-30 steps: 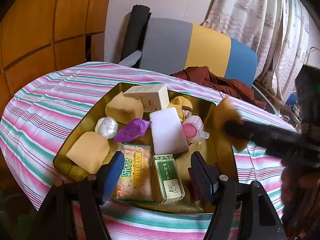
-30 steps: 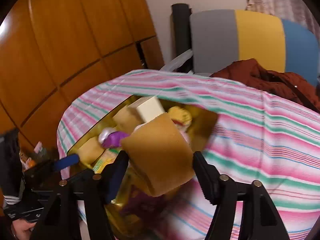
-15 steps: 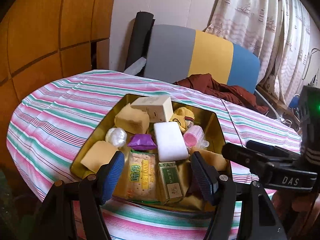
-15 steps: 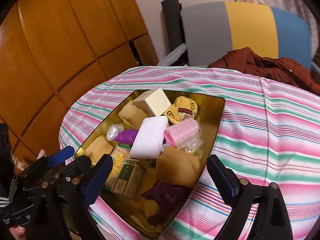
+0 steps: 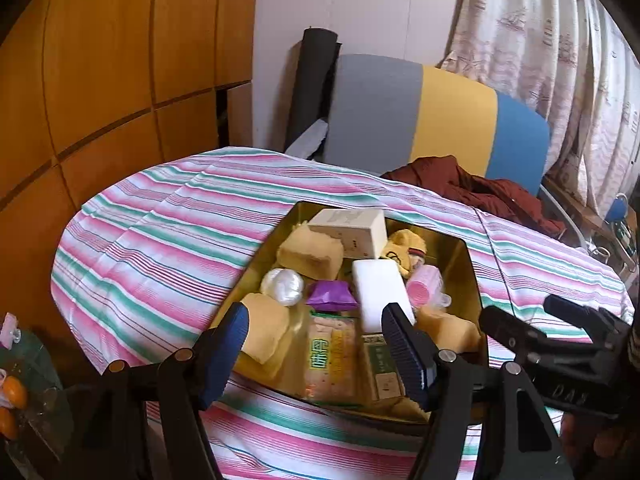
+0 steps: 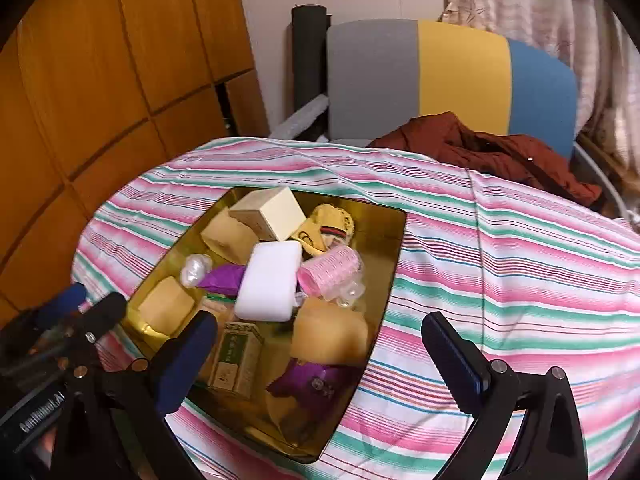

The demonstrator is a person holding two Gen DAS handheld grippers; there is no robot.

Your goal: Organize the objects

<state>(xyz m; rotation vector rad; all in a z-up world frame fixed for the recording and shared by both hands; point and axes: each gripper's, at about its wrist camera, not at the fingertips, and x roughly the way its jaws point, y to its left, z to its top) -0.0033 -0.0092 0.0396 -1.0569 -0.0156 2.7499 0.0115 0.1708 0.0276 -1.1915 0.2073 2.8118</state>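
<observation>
— Sponge (image 6: 330,338), the tan one: where was it?
— It lay in the gold tray (image 6: 394,240) at five o'clock, touching the pink hair roller (image 6: 330,270). My right gripper (image 6: 316,354) had just been opening; its jaws stood wide and empty above it.
— And your left?
— My left gripper (image 5: 316,344) hung partly open at six o'clock, holding nothing.
</observation>
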